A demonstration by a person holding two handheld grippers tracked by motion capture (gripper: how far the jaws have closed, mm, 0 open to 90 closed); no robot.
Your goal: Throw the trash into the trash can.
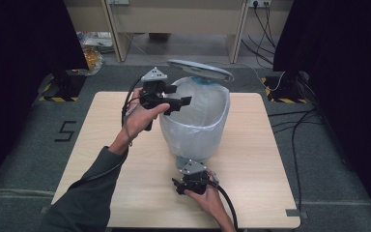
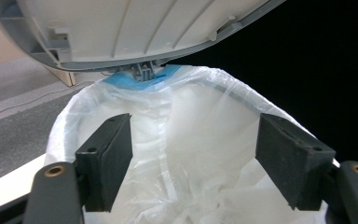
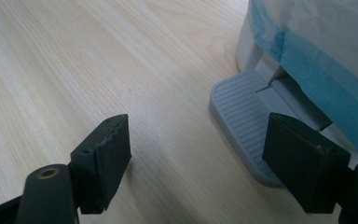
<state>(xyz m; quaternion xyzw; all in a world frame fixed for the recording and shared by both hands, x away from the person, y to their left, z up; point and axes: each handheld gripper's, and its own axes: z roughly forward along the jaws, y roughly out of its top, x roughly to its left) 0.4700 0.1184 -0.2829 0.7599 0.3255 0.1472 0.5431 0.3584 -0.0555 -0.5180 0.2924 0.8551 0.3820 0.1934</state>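
Bin open, drop apparently done

Lid up at 12 o'clock; left gripper wide, empty over the liner (nothing held); right gripper wide, on the pedal.

Left gripper: black body, grey three-cornered plate on top, black cable looping off its back. Right gripper: same build, thick black cable trailing. Jaws are black blocks with brass-coloured pivot screws. Left arm wears a dark grey-green sleeve.
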